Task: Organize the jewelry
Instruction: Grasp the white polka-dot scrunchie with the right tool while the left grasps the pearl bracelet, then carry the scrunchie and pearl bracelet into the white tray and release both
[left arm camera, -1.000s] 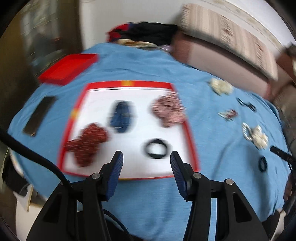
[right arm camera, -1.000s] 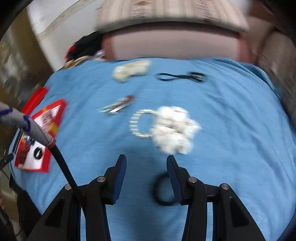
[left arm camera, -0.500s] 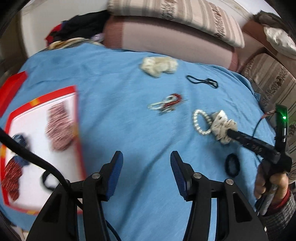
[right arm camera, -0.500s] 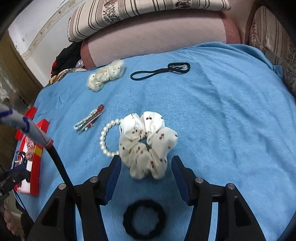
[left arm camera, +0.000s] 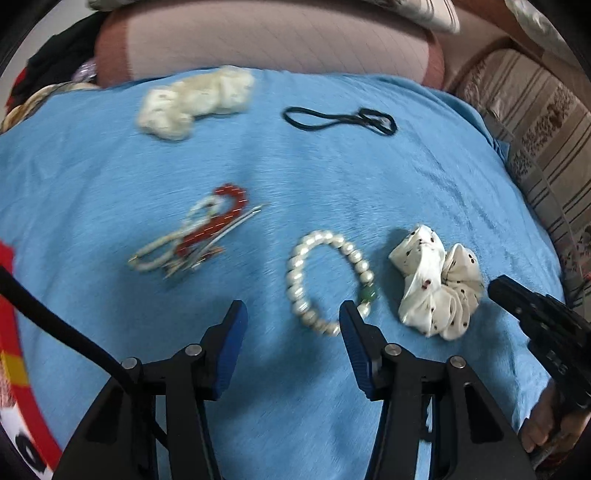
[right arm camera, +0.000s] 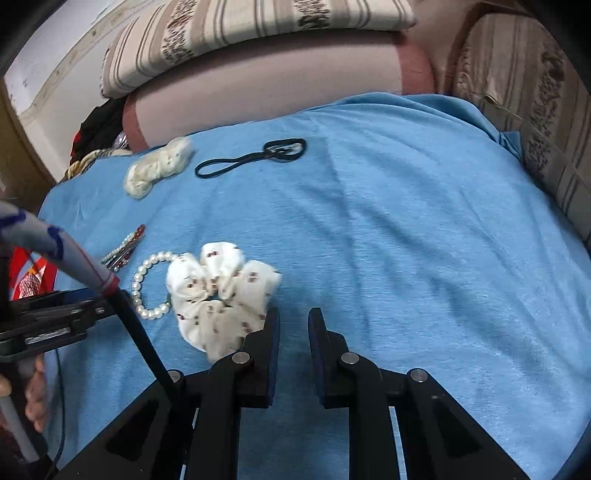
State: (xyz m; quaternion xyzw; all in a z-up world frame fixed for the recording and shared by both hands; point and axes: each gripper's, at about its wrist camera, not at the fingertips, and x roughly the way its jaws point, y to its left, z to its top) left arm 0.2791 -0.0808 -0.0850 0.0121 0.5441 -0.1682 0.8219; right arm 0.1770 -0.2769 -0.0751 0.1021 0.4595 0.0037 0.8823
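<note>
Blue cloth [right arm camera: 406, 240], striped cushions [right arm camera: 229, 33].

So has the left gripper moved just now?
Yes. The left gripper has gone forward and rightward: the pearl bracelet, formerly far ahead on the right, now lies by its right finger.

Two white scrunchies lie on the blue bedspread [left arm camera: 369, 177]: a plain one [left arm camera: 195, 99] at upper left of the left wrist view and a spotted one [left arm camera: 436, 280] at right. One pearl bracelet [left arm camera: 325, 280] sits at centre. One black elastic band [left arm camera: 340, 120] lies at the top. One small bunch of hair clips [left arm camera: 195, 236] sits left of centre; how many clips it holds is too blurred to tell.
</note>
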